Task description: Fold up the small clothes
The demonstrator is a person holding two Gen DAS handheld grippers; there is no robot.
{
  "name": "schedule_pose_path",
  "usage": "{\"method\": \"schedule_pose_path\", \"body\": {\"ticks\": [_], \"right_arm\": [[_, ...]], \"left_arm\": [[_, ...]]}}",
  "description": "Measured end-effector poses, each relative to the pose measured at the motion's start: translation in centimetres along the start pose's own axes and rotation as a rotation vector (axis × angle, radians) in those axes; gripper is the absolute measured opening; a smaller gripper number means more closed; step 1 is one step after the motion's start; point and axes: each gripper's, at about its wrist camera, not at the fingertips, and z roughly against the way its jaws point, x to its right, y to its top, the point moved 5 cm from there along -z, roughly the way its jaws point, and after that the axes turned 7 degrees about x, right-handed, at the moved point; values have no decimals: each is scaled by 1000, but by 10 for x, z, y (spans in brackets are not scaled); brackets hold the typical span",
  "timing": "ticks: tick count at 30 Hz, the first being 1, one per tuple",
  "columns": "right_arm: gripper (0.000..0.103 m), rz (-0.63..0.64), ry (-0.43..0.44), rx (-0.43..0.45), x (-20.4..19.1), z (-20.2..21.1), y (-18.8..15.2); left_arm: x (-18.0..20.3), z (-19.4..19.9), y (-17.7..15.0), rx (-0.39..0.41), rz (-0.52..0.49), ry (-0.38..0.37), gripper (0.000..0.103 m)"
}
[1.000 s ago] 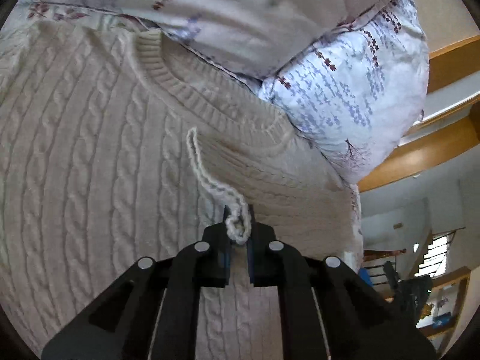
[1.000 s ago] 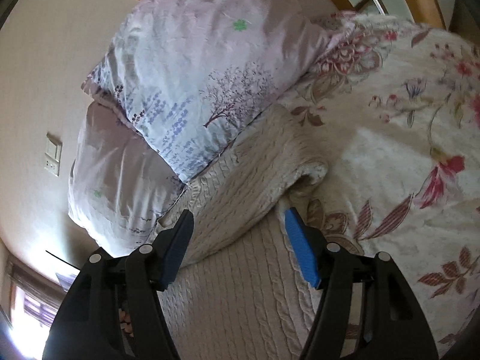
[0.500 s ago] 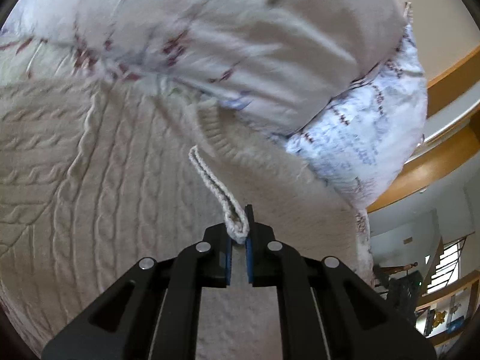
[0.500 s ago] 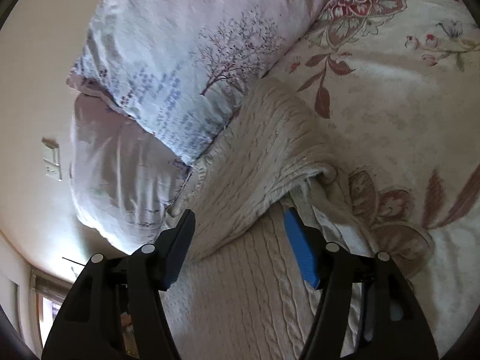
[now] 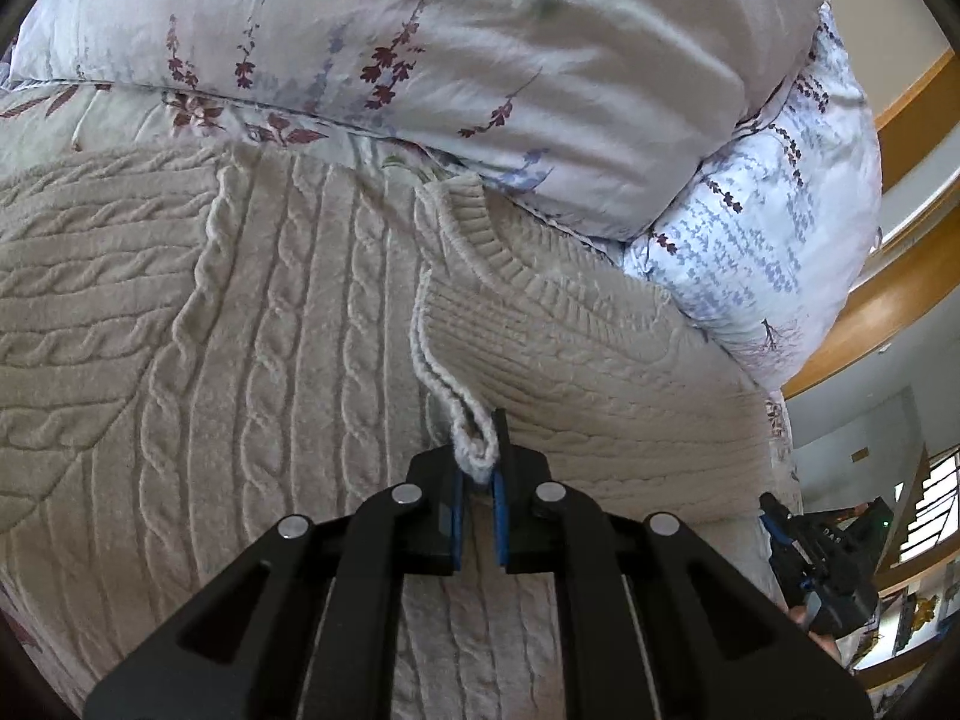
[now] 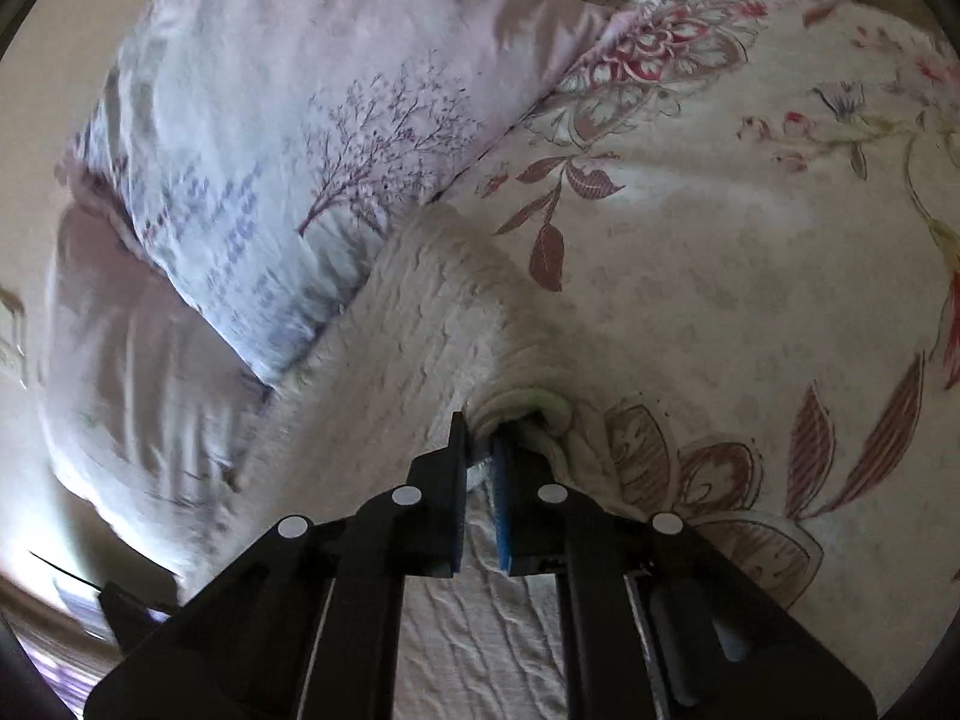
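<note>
A cream cable-knit sweater (image 5: 228, 360) lies on the bed below the pillows, its ribbed collar (image 5: 498, 252) toward them. My left gripper (image 5: 477, 468) is shut on a folded edge of the sweater near the collar. In the right wrist view the sweater (image 6: 420, 324) is folded over beside a pillow, and my right gripper (image 6: 477, 456) is shut on the corner of that fold, low against the bedspread.
Two floral pillows (image 5: 480, 60) (image 5: 768, 228) lie just beyond the sweater, also in the right wrist view (image 6: 288, 138). A flowered bedspread (image 6: 750, 252) stretches to the right. A wooden headboard (image 5: 888, 276) is behind the pillows.
My right gripper has moved in and shut on the folded corner of the sweater. My left gripper has stayed shut on its edge and shifted toward the pillows.
</note>
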Motion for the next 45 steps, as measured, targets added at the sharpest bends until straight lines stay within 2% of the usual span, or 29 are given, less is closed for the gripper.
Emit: {"method": "schedule_pose_path", "body": {"ticks": [2,4,6,8,11,13,16,20,22,24,27,31,33,35,42,45], "right_arm": [[9,63,-42,-1,-6,3,-2],[19,84,-65,-5,-10,12,-4],[50,92,-63,17,-16,25,-7],[61,136,-50,66,-27,39,-8],[63,261,-11,77,-58,41,-13],[66,318,26,22,-77,29,-21],[66,381,41,-27,-94,8,-33],[73,431,16,-105,-99,-19,-55],[75,471,11,-78,-100,-18,-59],[82,480,25,-79,-103,-18,-61],[85,439,82,-80,-100,-18,-60],[86,405,128,-72,-97,-15,-57],[87,402,141,-70,-97,-15,-57],[87,399,146,-68,-97,-16,-57],[88,381,169,-66,-95,-16,-56],[88,375,177,-65,-95,-16,-56]], "left_arm": [[1,1,-1,6,-26,18,10],[2,1,-2,9,-42,26,11],[4,4,-2,12,-36,17,15],[3,14,-3,20,-9,-4,32],[-1,39,-3,48,22,-61,47],[-7,60,-4,75,38,-90,51],[-30,98,-7,129,71,-90,54],[-77,147,-17,182,139,-31,54],[-102,165,-22,197,186,7,54],[-131,182,-26,218,250,52,54],[-168,200,-29,251,340,124,52],[-208,210,-28,285,464,175,52],[-219,209,-28,299,507,182,52],[-231,211,-26,329,560,178,46],[-258,218,-19,407,673,196,39],[-268,220,-16,432,711,219,31]]}}
